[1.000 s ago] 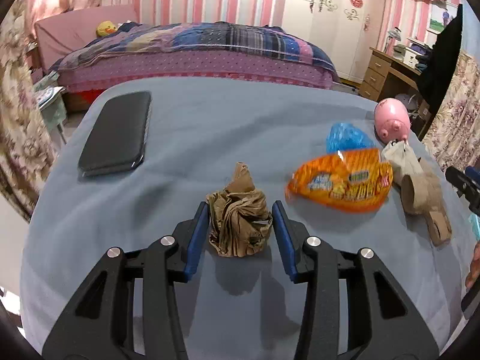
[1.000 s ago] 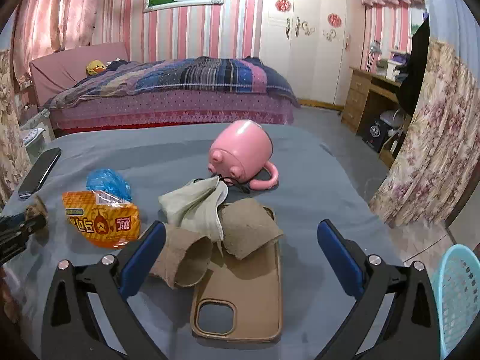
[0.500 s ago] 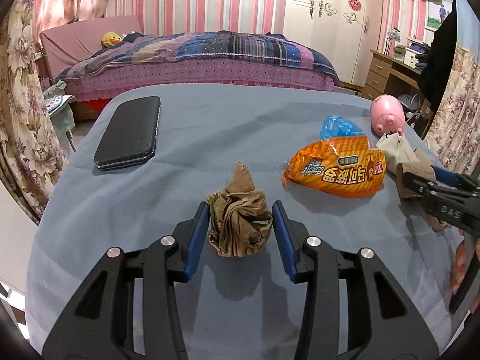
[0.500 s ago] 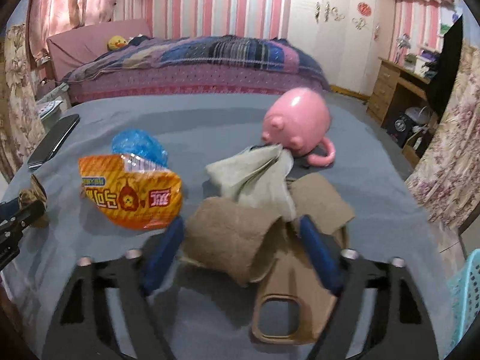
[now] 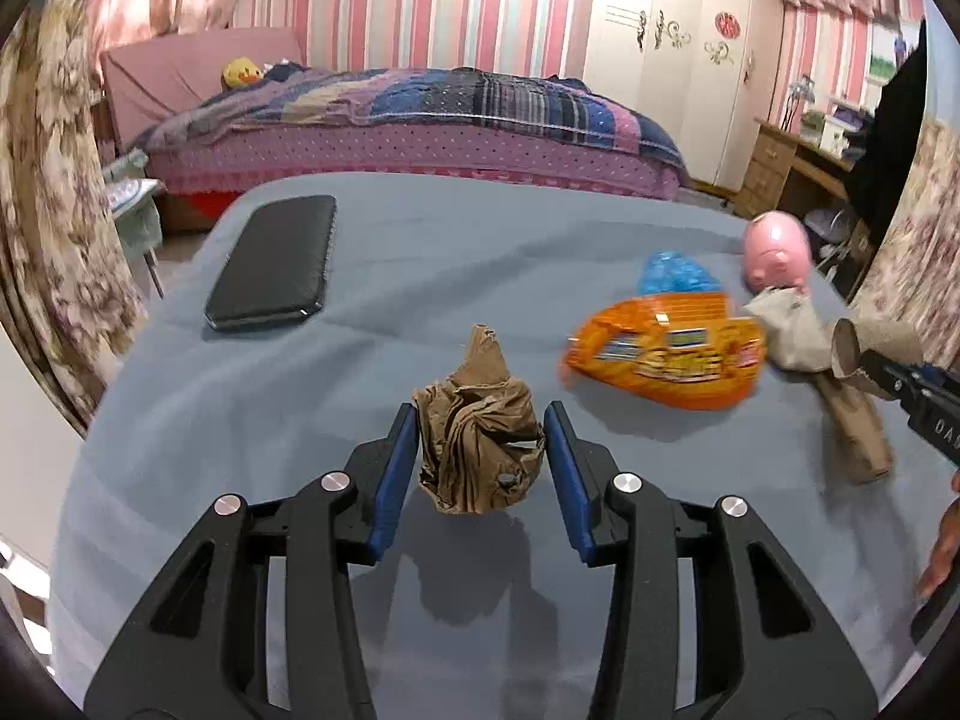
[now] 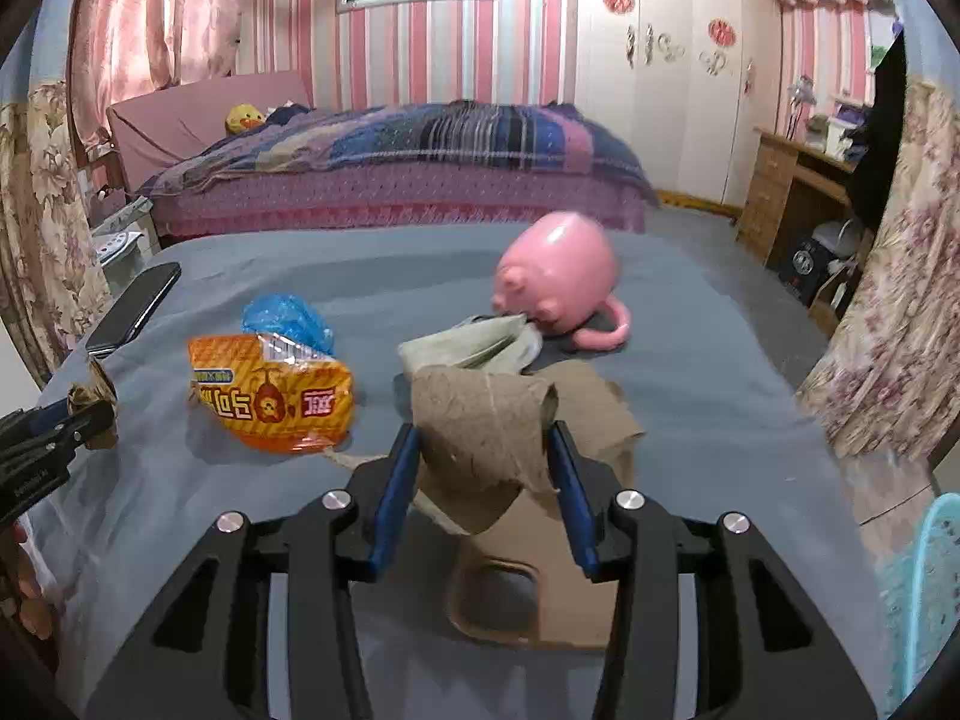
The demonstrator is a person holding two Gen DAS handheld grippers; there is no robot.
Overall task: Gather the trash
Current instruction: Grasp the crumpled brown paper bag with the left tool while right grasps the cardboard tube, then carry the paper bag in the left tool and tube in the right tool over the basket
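Note:
A crumpled brown paper wad [image 5: 477,450] hangs just above the blue-grey tablecloth [image 5: 420,252], with my left gripper [image 5: 480,414] shut on it and its shadow below. In the right wrist view, a brown cardboard tube [image 6: 480,414] sits between the blue pads of my right gripper [image 6: 483,432]. Those jaws are closing and both pads touch the tube's sides. An orange snack bag [image 6: 270,402], a blue plastic bag [image 6: 285,318] and a pale crumpled tissue [image 6: 474,345] lie on the cloth beyond it.
A pink pig mug [image 6: 555,273] lies behind the tissue. Under the tube are a tan phone case [image 6: 540,570] and a flat cardboard piece [image 6: 600,408]. A black phone [image 5: 273,261] lies far left. A turquoise basket [image 6: 924,588] stands off the table's right edge.
My right gripper went from wide open to closed around the cardboard tube, moving in over it. My left gripper kept its hold on the paper wad and drifted slightly.

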